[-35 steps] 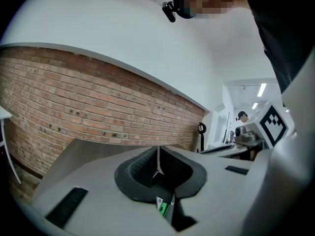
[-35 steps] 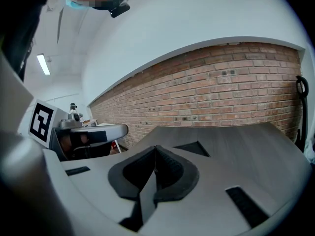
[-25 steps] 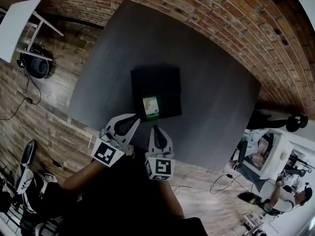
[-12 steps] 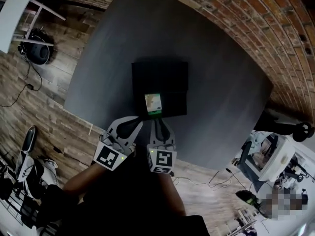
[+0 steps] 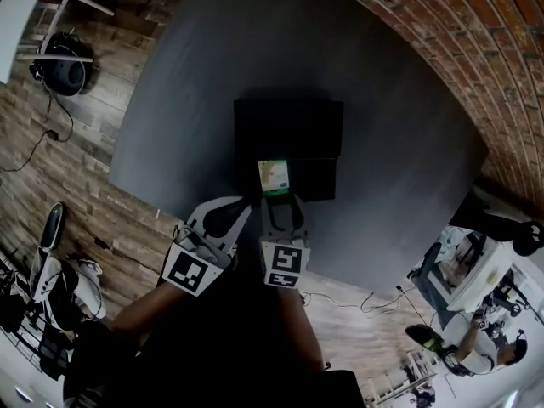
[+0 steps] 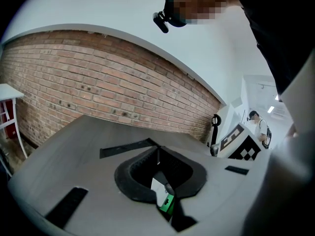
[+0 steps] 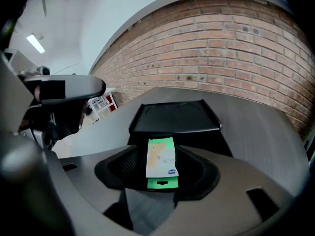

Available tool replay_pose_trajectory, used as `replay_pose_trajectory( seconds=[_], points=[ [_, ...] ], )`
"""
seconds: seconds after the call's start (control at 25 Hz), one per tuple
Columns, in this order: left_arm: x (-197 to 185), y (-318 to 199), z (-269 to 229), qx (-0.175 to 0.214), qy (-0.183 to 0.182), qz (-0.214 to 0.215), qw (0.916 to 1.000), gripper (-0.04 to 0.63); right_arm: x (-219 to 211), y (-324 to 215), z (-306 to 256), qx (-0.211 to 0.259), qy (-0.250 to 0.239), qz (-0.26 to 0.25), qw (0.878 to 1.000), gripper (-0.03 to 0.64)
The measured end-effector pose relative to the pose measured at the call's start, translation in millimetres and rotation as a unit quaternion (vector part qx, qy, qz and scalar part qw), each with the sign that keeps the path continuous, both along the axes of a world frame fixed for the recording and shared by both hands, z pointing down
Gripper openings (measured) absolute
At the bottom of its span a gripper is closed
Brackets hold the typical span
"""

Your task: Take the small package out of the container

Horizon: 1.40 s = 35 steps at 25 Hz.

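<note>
Inside black container (image 7: 173,116): white-green small package (image 7: 160,157), blue oval logo (image 7: 171,171) (lettering unreadable).

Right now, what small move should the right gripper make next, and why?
Probably ease the right gripper forward and down until its jaws straddle the package. Its jaws have just been opening and stand apart, with nothing between them. The package lies in the container just ahead of them, in line with the gap, so a short advance should set up the grip.

My head view looks steeply down from above the container (image 5: 293,130), both gripper views sit low, close at its near side, all sharing it
</note>
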State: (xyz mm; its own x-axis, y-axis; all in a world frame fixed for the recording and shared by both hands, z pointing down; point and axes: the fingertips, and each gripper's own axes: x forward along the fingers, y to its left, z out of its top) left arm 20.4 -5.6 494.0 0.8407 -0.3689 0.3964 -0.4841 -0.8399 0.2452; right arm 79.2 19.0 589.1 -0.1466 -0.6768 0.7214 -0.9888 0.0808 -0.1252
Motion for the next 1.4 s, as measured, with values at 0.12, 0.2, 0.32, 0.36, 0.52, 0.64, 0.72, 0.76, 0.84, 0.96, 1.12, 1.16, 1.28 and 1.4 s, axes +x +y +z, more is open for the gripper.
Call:
replay_pose_trajectory(
  seconds=[0.12, 0.2, 0.32, 0.36, 0.52, 0.64, 0.72, 0.76, 0.84, 0.96, 1.12, 1.16, 1.28, 1.4],
  points=[
    [-1, -3, 5, -0.009, -0.003, -0.001, 1.0, 0.043, 0, -1, 15, -0.026, 0.002, -0.006, 1.0, 0.282],
    [-2, -6, 7, -0.019, 0.005, -0.012, 0.9997, 0.043, 1, -2, 22, -0.038, 0.004, -0.009, 0.999, 0.291],
    [-4, -11, 9, -0.032, 0.019, -0.031, 0.9988, 0.043, 0, -1, 31, -0.052, 0.009, -0.014, 0.998, 0.303],
    [-5, -11, 12, -0.031, 0.009, -0.02, 0.9993, 0.043, -1, -1, 33, -0.057, 0.01, -0.016, 0.998, 0.308],
    [-11, -17, 18, -0.043, 0.014, -0.03, 0.9985, 0.043, -8, 1, 43, -0.077, 0.019, -0.026, 0.997, 0.327],
    [-10, -21, 23, -0.05, 0.017, -0.036, 0.998, 0.043, -8, 1, 54, -0.093, 0.025, -0.036, 0.995, 0.337],
    [-9, -26, 23, -0.057, 0.028, -0.05, 0.9968, 0.043, -7, 1, 60, -0.102, 0.034, -0.041, 0.993, 0.342],
    [-10, -27, 25, -0.057, 0.026, -0.046, 0.997, 0.043, -6, 0, 62, -0.107, 0.039, -0.044, 0.993, 0.345],
    [-12, -26, 29, -0.056, 0.01, -0.029, 0.9979, 0.043, -6, 1, 68, -0.12, 0.046, -0.05, 0.99, 0.348],
    [-12, -32, 27, -0.064, 0.028, -0.053, 0.9961, 0.043, -5, 6, 76, -0.151, 0.054, -0.067, 0.985, 0.351],
    [-12, -42, 26, -0.074, 0.054, -0.086, 0.992, 0.043, -5, 8, 82, -0.18, 0.051, -0.073, 0.98, 0.351],
    [-11, -44, 27, -0.075, 0.056, -0.088, 0.9917, 0.043, -6, 8, 84, -0.185, 0.049, -0.074, 0.979, 0.351],
    [-10, -46, 29, -0.079, 0.056, -0.089, 0.9913, 0.043, -6, 7, 89, -0.198, 0.047, -0.076, 0.976, 0.351],
    [-11, -48, 29, -0.084, 0.055, -0.09, 0.9909, 0.043, -7, 8, 92, -0.209, 0.048, -0.08, 0.973, 0.351]
  ],
)
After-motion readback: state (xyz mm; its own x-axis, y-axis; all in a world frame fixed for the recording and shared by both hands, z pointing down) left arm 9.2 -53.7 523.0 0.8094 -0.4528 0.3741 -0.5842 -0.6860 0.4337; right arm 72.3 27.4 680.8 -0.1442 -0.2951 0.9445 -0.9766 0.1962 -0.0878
